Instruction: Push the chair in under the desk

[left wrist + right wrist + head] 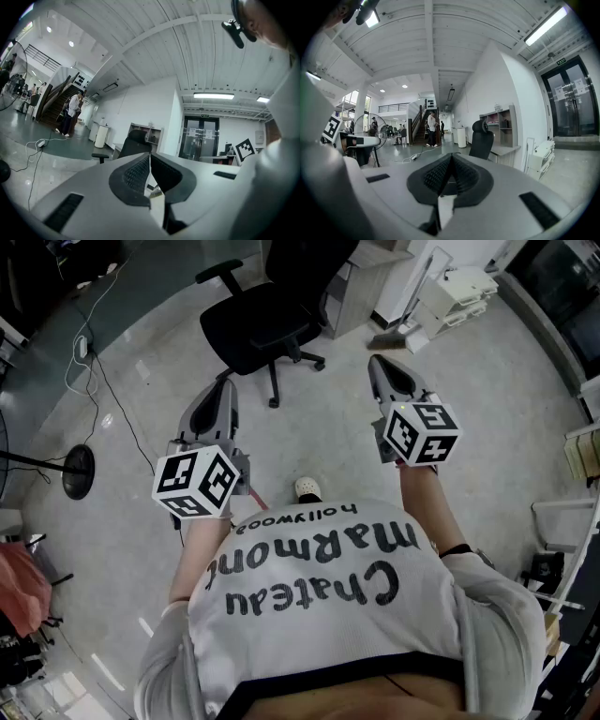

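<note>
A black office chair [267, 324] with armrests stands on the pale floor ahead of me, its back toward a light desk [361, 292] behind it. My left gripper [225, 382] and right gripper [378, 363] are both held out level above the floor, short of the chair and not touching it. Both are shut with nothing between the jaws. In the left gripper view the chair [133, 143] shows just over the shut left gripper [150, 159]. The right gripper view has the chair [482, 138] beside the desk [506, 151], beyond the shut right gripper [451, 160].
A fan stand [77, 470] and trailing cables [98, 381] lie on the floor at left. White furniture [459, 287] and a dustpan [394, 336] sit at the back right, shelving [581, 456] at the right edge. People [72, 112] stand by a distant staircase.
</note>
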